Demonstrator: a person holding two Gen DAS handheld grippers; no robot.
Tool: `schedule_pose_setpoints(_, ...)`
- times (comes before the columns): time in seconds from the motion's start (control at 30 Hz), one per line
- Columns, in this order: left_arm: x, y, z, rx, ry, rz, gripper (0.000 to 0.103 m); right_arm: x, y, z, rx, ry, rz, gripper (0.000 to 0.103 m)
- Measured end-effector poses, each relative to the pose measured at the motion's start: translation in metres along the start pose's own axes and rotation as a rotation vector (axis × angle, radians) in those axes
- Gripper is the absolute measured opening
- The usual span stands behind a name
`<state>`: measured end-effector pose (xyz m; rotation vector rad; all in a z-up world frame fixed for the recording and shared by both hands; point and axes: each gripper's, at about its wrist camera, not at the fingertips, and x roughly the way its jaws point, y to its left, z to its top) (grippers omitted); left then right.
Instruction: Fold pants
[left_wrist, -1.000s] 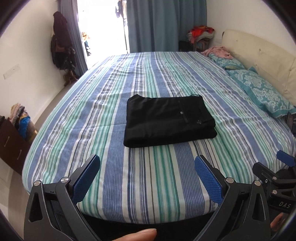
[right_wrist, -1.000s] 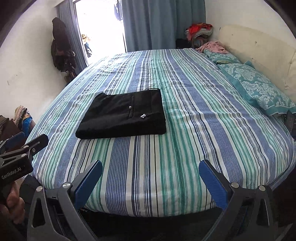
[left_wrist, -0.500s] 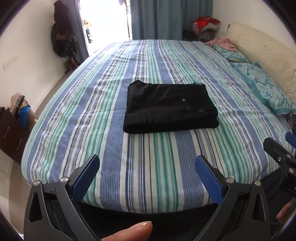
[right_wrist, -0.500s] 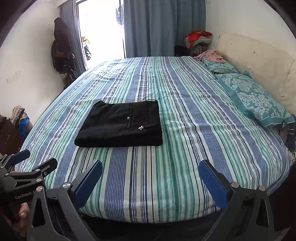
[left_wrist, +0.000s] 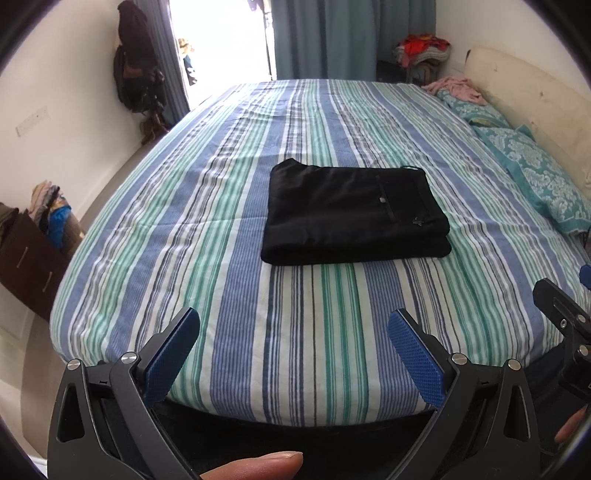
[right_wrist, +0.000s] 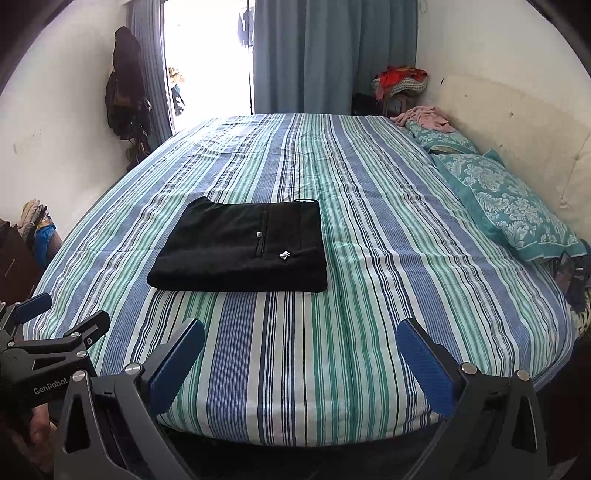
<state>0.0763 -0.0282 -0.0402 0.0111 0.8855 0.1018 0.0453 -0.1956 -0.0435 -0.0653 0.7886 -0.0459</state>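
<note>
Apparently the folding is already done: the pants (left_wrist: 354, 214) lie as a compact black rectangle on the bed (left_wrist: 303, 332), a little toward the near edge, with nothing touching them. Judging from that, the step in hand is the finish, and the next move calls for little more than a check that the edges line up, or perhaps a light press to flatten the stack.

Both tools are held above the near edge of the mattress, well apart from the pants. The left tool (left_wrist: 293, 347) has its two blue pads spread wide with nothing between them. The right tool (right_wrist: 301, 354) is likewise spread wide and empty. In the right wrist view the left tool also shows at the lower left edge, and a fingertip (left_wrist: 255, 466) of the person shows at the bottom of the left wrist view.

The pants look like a soft, matte, dark woven cloth, folded into several layers so the near edge is thick and rounded. A pocket slit with a small button (right_wrist: 259, 233) and a tiny white emblem (right_wrist: 284, 254) sit on the top layer. A thin loop pokes out at the far right corner.

The bed sheet is smooth cotton-like fabric in blue, green and white stripes, with only faint wrinkles. The tool pads are blue and finely textured, mounted on black rigid arms. Teal patterned pillows (right_wrist: 513, 206) lie at the right, against a pale padded headboard.
</note>
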Motion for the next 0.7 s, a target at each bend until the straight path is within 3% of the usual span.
schedule_pose_setpoints(0.7,-0.005,-0.01,-0.001,0.027,-0.017,-0.022,0.102,0.006,0.002,-0.006,0.004,0.026,0.008,0.103)
